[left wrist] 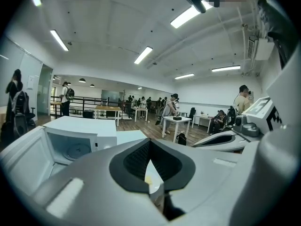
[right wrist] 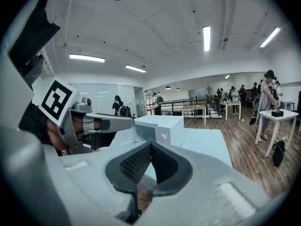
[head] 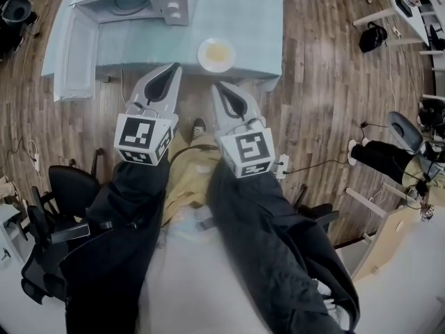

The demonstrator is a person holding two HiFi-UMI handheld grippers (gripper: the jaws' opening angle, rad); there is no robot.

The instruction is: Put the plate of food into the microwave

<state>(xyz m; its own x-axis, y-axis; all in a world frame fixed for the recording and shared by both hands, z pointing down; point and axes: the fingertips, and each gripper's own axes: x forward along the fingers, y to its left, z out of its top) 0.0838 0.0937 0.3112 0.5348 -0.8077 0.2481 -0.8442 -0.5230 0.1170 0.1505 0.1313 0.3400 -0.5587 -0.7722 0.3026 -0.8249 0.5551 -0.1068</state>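
Observation:
A white plate of yellowish food sits near the front edge of the table with the pale blue cloth. The white microwave stands at the table's back left, and its door hangs open toward me. Both grippers hover in front of the table, short of the plate. My left gripper is shut and holds nothing, its tip to the left of the plate. My right gripper is also shut and bare, just below the plate. A sliver of the plate shows between the left jaws.
Black office chairs stand at my left on the wooden floor. To the right are white desks, a black bag and cables. People stand among tables far across the room.

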